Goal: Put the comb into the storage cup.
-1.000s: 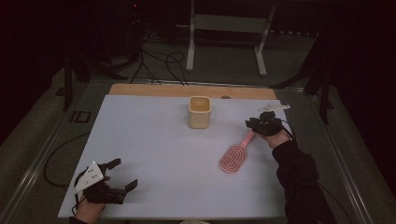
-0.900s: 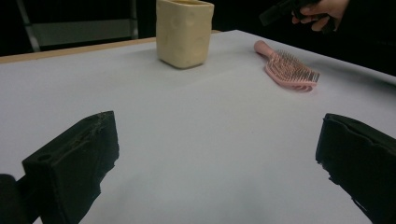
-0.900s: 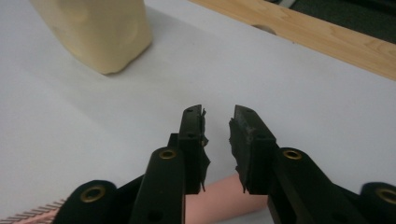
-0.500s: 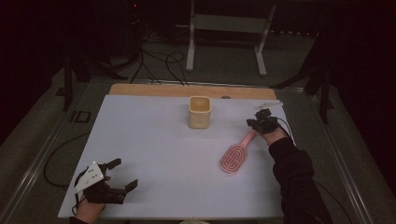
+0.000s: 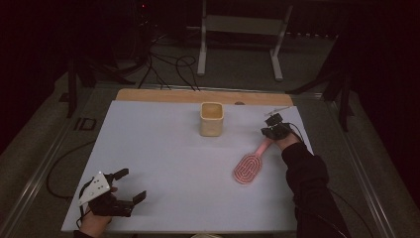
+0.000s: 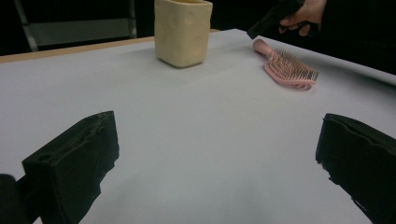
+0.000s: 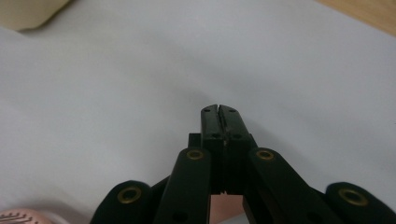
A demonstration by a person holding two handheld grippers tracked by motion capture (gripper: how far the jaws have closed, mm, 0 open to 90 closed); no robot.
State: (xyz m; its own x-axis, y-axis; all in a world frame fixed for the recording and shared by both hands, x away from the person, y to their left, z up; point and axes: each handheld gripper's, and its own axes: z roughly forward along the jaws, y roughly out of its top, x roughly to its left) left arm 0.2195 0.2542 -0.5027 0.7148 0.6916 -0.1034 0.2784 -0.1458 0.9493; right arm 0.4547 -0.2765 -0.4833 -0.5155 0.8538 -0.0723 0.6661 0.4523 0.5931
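We've got the right hand-held gripper (image 5: 270, 133) clamped tight at the handle end of the pink hairbrush (image 5: 250, 166), which lies flat on the counter (image 5: 163, 158). The left hand-held gripper (image 5: 130, 186) sits wide apart, holding nothing. Can't see inside the cream cup (image 5: 212, 119) nearby.

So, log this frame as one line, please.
right gripper: shut at the pink hairbrush handle end, grip unclear | left gripper: open, empty, near table corner | cream cup: upright, untouched
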